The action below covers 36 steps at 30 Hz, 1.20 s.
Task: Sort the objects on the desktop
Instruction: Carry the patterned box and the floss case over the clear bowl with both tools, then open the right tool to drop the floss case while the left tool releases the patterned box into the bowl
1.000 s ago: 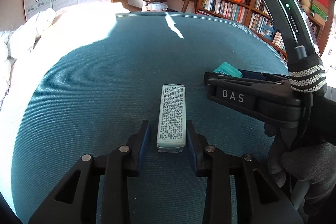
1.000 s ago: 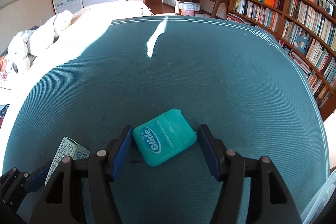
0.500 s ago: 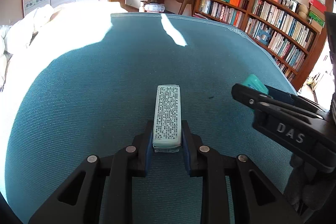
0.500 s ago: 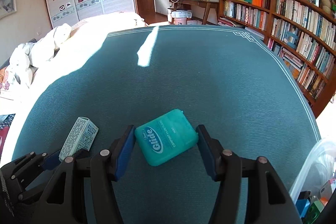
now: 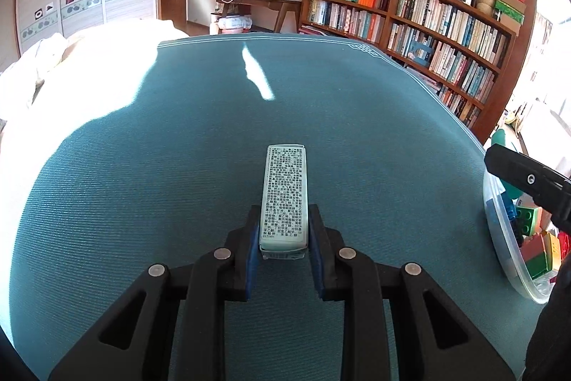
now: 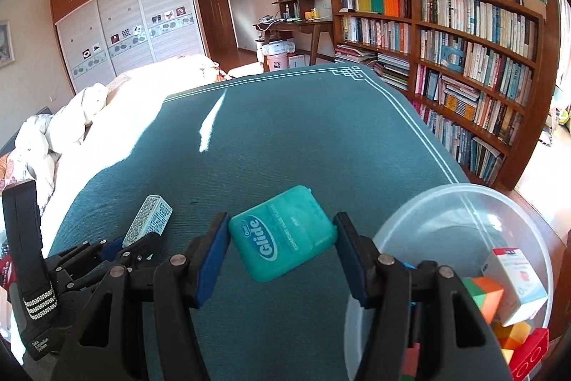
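Note:
A slim pale green box [image 5: 284, 193] covered in small print is clamped by its near end in my left gripper [image 5: 283, 231], which is shut on it above the teal table cover [image 5: 178, 166]. The same box [image 6: 148, 220] and left gripper [image 6: 135, 247] show at the lower left of the right wrist view. My right gripper [image 6: 282, 238] is shut on a teal Glide floss case [image 6: 282, 232], held off the table and tilted. A clear plastic bowl [image 6: 428, 202] stands just right of it.
The bowl [image 5: 499, 238] at the table's right edge holds coloured toy blocks [image 6: 485, 291], a white carton [image 6: 514, 281] and a red brick [image 6: 531, 352]. A bookshelf [image 6: 464, 66] lines the right wall. A sunlit bed with white bedding [image 6: 71, 124] lies left of the table.
The left gripper closed on the printed box and lifted it slightly. The right gripper carried the floss case up and to the right, bringing the clear bowl into view.

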{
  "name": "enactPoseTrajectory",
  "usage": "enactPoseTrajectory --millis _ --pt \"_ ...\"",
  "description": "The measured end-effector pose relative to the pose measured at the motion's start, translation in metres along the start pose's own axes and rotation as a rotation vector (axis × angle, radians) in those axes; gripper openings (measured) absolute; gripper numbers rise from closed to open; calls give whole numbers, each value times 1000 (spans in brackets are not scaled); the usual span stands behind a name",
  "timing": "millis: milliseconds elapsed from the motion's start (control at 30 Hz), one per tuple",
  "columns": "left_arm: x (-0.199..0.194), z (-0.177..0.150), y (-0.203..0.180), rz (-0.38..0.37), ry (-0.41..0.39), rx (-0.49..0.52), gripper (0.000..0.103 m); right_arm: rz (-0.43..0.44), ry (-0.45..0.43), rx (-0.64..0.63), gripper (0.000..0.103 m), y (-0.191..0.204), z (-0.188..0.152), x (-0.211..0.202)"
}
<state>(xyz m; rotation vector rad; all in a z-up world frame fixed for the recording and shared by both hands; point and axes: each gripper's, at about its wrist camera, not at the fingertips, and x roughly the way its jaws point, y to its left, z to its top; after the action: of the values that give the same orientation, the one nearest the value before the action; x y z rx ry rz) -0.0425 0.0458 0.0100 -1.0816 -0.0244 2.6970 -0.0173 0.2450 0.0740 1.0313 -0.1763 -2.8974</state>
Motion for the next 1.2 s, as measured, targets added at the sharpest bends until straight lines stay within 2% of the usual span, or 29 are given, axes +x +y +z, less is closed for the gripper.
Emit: enactPoseTrajectory --millis 267,467,567,700,933,1200 --pt "-16 5 -22 -30 -24 52 26 -129 -21 70 63 -58 0 -26" --pt "-22 6 -38 -61 -19 75 26 -186 -21 128 64 -89 4 -24" --pt "-26 6 -49 -81 -18 94 26 -181 -11 182 64 -106 -1 -25" --pt "-30 12 -66 -111 -24 123 26 -188 -40 199 71 -116 -9 -36" --pt "-31 17 -105 -191 -12 187 26 -220 -84 199 71 -125 -24 -57" --pt "-23 20 -156 -300 38 257 26 -232 -122 234 71 -141 -41 -78"
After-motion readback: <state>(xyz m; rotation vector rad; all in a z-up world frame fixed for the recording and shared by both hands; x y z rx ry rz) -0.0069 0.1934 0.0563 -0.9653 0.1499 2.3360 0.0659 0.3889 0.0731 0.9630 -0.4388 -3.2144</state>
